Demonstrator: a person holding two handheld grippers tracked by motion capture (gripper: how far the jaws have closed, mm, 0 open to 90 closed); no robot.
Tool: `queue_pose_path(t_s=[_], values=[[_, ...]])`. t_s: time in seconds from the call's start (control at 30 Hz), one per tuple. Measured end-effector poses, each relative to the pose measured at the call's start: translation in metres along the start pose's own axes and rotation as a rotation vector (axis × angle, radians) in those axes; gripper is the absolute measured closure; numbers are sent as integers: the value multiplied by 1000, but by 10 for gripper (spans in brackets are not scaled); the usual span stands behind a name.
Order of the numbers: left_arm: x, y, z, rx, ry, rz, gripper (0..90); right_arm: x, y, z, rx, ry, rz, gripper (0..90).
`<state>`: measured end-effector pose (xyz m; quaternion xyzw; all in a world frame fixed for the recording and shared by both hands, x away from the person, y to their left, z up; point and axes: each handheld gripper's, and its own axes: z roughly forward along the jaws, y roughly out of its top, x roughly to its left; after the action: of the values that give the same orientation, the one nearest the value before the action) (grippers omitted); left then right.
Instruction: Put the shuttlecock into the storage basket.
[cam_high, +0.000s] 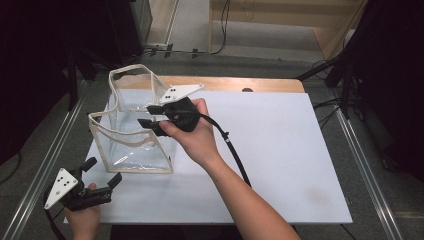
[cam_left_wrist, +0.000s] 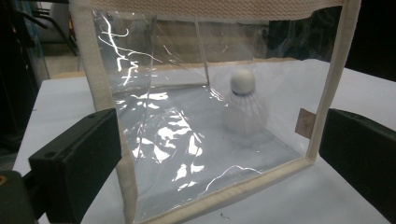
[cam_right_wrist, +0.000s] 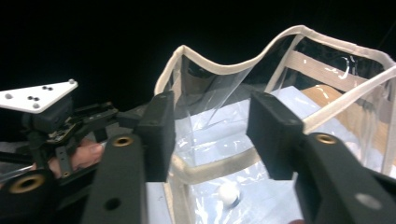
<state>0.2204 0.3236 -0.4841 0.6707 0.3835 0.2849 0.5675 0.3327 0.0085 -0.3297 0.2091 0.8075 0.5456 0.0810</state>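
Note:
A clear plastic bag (cam_high: 131, 125) with cream trim stands open on the white board (cam_high: 270, 150). Inside it a white shuttlecock (cam_left_wrist: 243, 103) stands cork up; from above, the shuttlecock (cam_right_wrist: 229, 192) sits on the bag's bottom. My right gripper (cam_high: 145, 115) hovers at the bag's right upper rim, jaws apart. In its own view the right gripper (cam_right_wrist: 215, 135) stands over the bag's mouth (cam_right_wrist: 219, 70) with no trim pressed between the pads. My left gripper (cam_high: 105, 170) is open at the bag's near left corner, and in its own view the left gripper (cam_left_wrist: 215, 158) frames the bag's near wall (cam_left_wrist: 187, 140) without touching it.
The white board lies on a wooden table (cam_high: 235, 84) whose back edge shows behind the bag. A black cable (cam_high: 235, 155) trails from the right gripper across the board. Metal rails (cam_high: 365, 165) run along both sides. The other hand's gripper (cam_right_wrist: 46, 116) appears left of the right jaws.

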Motion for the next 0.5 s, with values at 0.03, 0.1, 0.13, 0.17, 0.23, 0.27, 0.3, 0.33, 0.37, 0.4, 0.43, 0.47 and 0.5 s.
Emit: queue_pose_path(t_s=[0.03, 0.1, 0.13, 0.17, 0.23, 0.27, 0.3, 0.33, 0.37, 0.4, 0.43, 0.47, 0.5], values=[[0, 0, 0, 0, 0, 0, 0, 0, 0, -1, 0, 8, 1, 453], [0, 0, 0, 0, 0, 0, 0, 0, -1, -2, -8, 7, -2, 386], [0, 0, 0, 0, 0, 0, 0, -1, -2, -3, -10, 8, -1, 355], [0, 0, 0, 0, 0, 0, 0, -1, -2, -3, -15, 8, -1, 321], [0, 0, 0, 0, 0, 0, 0, -2, -4, -5, -21, 8, -1, 248], [0, 0, 0, -2, -1, -2, 0, -1, -4, -6, -20, 9, 3, 222], [0, 0, 0, -2, -1, -2, 0, -2, -5, -7, -22, 7, -5, 194], [0, 0, 0, -2, 0, -2, 0, -1, -6, -8, -21, 4, -5, 157], [0, 0, 0, -2, 0, -2, 0, -1, -7, -8, -22, -1, -5, 135], [-1, 0, 0, -1, 1, -3, 0, -1, -7, -9, -20, -10, -3, 122], [-1, 0, 0, -1, 1, -2, 0, -1, -8, -10, -22, -17, -7, 102], [-1, 0, 0, -1, 1, -2, 0, -1, -10, -11, -23, -23, -7, 87], [-1, 0, 0, -1, 0, -2, 0, -1, -11, -13, -25, -25, -10, 82]])
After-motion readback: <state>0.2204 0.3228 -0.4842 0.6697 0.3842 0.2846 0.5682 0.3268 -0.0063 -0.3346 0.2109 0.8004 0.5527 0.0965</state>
